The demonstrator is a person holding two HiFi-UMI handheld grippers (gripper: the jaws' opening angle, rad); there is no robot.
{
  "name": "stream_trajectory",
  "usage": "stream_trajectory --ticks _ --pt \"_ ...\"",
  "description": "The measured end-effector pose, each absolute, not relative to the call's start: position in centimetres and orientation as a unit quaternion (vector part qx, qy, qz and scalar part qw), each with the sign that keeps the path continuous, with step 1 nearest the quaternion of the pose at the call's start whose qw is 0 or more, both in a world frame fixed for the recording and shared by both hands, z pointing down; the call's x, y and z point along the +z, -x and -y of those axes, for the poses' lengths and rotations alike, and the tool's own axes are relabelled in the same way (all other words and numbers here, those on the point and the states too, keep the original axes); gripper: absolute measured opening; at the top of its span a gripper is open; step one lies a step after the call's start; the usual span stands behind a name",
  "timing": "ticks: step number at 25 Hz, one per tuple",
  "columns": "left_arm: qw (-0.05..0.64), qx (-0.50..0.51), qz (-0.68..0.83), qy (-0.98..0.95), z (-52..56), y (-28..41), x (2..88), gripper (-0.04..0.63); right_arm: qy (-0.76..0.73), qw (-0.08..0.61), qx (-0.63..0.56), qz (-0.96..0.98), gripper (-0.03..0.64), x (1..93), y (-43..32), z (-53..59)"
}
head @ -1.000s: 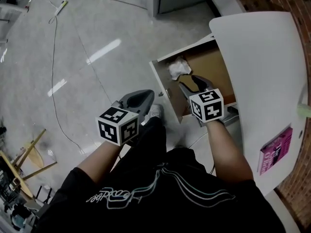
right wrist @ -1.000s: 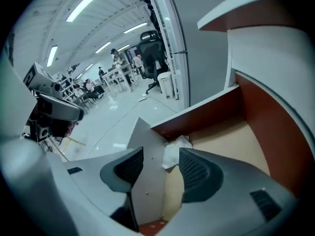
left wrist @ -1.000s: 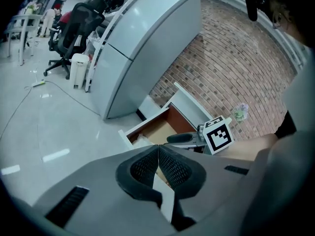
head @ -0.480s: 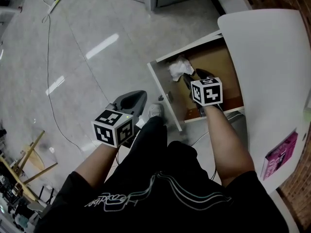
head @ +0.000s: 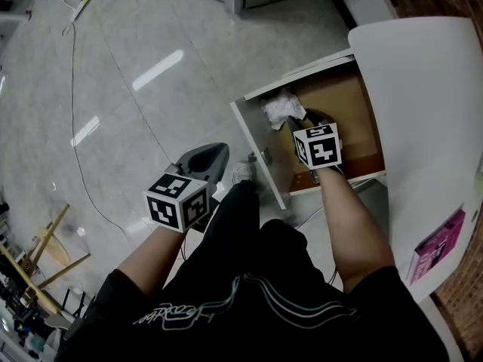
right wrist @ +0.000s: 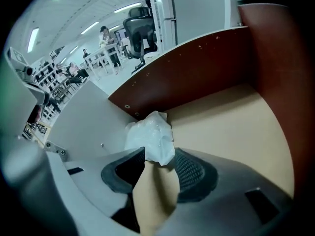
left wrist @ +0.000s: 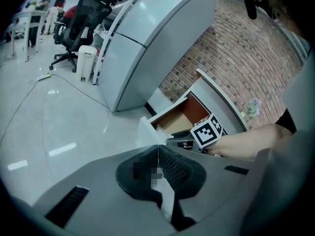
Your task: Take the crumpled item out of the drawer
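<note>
two hand-held grippers in view, one per hand, over an open drawer (head: 249, 130) under a white table (head: 423, 111).

right hand-held gripper (head: 296, 119): reaches steeply down into the drawer, marker cube on top. in its own view the right hand-held gripper (right wrist: 160, 156) has its jaws apart; they have just been closing a little. the near end of the crumpled item (right wrist: 150, 134) sits between the two jaw tips. the ribbed pads do not visibly press on it, so i log this as not gripped.

crumpled item (head: 279, 108): white, wrinkled lump, resting on the tan drawer floor. it lies in the corner where the pale front panel meets the dark brown drawer wall (right wrist: 197, 75). the rest of the drawer floor is bare.

left hand-held gripper (head: 217, 153): held over the grey floor (head: 136, 66), outside the drawer and just beside the person's leg. in its own view the left hand-held gripper (left wrist: 158, 149) has its jaws together with nothing between them; the drawer and the other gripper's marker cube show beyond the tips.

other: thin cable (head: 73, 89) runs across the floor, well apart from the drawer. pink book (head: 434, 240) lies on the table near its edge.
</note>
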State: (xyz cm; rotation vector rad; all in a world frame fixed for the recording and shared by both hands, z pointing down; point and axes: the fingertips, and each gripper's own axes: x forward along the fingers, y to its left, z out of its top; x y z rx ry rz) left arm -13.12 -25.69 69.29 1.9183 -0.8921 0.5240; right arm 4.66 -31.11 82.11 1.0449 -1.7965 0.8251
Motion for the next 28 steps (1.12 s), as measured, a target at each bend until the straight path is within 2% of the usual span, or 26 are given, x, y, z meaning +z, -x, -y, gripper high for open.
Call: stream_trajectory --ticks 3,10,20,28 --pt "0.465 0.215 0.363 -0.778 25.6 13.3 69.6 0.023 -0.424 0.445 0.322 0.720 0.181 82.3 -4.9 31.2" --pt "0.467 0.211 0.368 -0.776 25.7 13.9 69.5 0.023 -0.425 0.452 0.321 0.716 0.080 81.9 -4.5 31.0" --pt "0.465 0.196 0.390 -0.770 24.9 14.9 67.6 0.023 -0.428 0.414 0.346 0.725 0.061 79.0 -3.5 30.3" --pt "0.447 0.182 0.399 -0.779 23.2 14.7 63.9 0.023 -0.426 0.370 0.336 0.754 0.060 72.3 -2.9 28.6"
